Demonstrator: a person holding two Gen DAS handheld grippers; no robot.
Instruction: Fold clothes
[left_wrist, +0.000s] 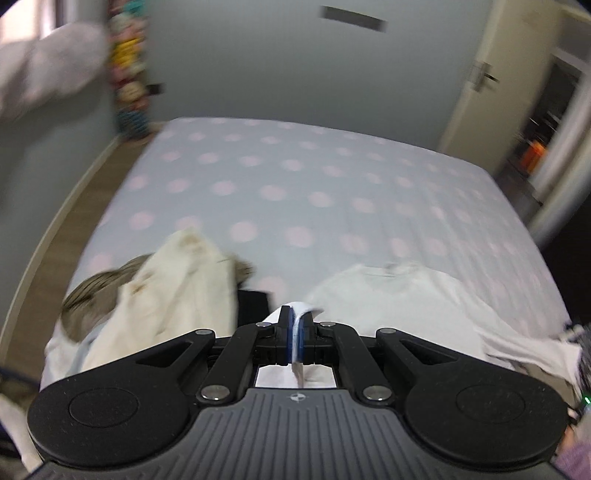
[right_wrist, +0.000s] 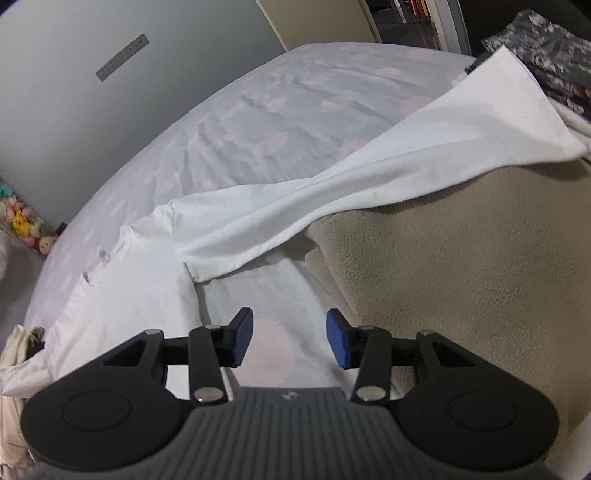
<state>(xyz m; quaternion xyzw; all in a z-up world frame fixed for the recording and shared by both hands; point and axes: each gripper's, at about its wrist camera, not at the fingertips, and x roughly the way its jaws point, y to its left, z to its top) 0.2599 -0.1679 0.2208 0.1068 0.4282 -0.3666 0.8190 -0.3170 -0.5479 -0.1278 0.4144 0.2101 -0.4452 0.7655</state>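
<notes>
White cotton makes up the shirt (right_wrist: 258, 206), which lies on the bed (right_wrist: 229, 110) with its body spread over the polka-dot sheet and one long sleeve stretched away from it. In the right wrist view that sleeve runs diagonally from the shoulder near the middle up to the upper right, where its cuff end drapes over a beige fleece blanket (right_wrist: 461, 295); along the way the sleeve is twisted once. The left gripper (left_wrist: 295, 332) has its fingers (left_wrist: 284, 332) pressed together on a thin fold of the white fabric, which sticks out above and below the blue pads. The right gripper (right_wrist: 290, 338) hovers just above the sheet beside the blanket's edge, its fingers (right_wrist: 243, 338) parted with nothing between them. In the blurred left wrist view a cream garment (left_wrist: 177, 295) and a brown striped one (left_wrist: 96, 291) are heaped to the left of the shirt.
</notes>
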